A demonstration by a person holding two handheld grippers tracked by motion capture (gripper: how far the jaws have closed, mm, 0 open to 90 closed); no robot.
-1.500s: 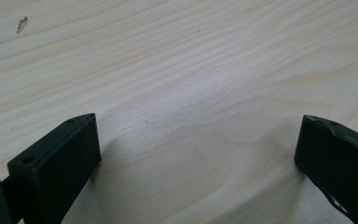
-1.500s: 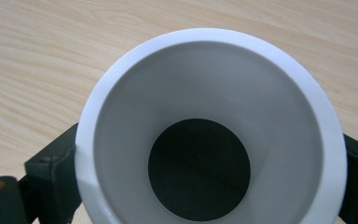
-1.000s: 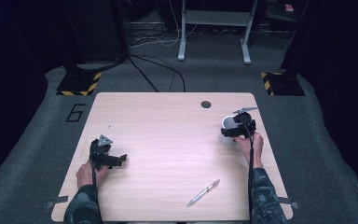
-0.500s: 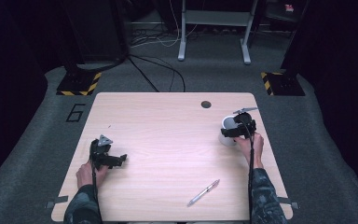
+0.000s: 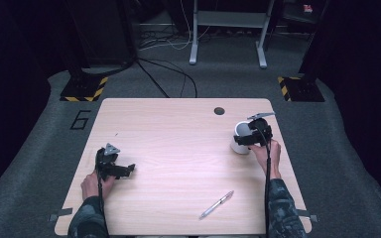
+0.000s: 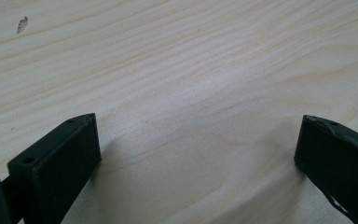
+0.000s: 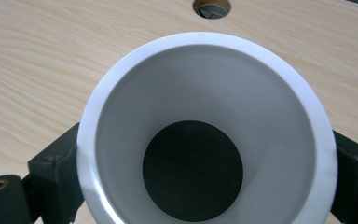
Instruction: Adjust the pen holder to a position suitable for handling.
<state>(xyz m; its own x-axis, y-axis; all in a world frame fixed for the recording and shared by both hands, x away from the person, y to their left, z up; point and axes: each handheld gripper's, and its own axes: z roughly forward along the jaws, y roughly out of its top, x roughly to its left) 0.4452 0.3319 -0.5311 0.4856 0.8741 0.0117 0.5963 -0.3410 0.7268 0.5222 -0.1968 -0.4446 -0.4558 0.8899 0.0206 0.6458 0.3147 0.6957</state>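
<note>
A white cup (image 5: 238, 147) stands on the right side of the wooden table (image 5: 178, 134). My right gripper (image 5: 241, 139) is shut on the cup, one black jaw pressed against each side. The right gripper view looks straight down into the cup (image 7: 121, 116), whose bottom is dark, with my right gripper (image 7: 205, 158) clamped around it. My left gripper (image 5: 127, 171) rests on the table at the left, open, with bare wood between its jaws; the left gripper view has this gripper (image 6: 196, 154) wide apart.
A silver pen (image 5: 217, 204) lies near the table's front edge, right of centre. A round cable hole (image 5: 219, 110) sits at the back of the table, also seen just beyond the cup (image 7: 210, 8). Dark carpet and stand legs surround the table.
My right gripper and the cup have shifted slightly nearer to the person and lower. The left gripper has stayed where it was.
</note>
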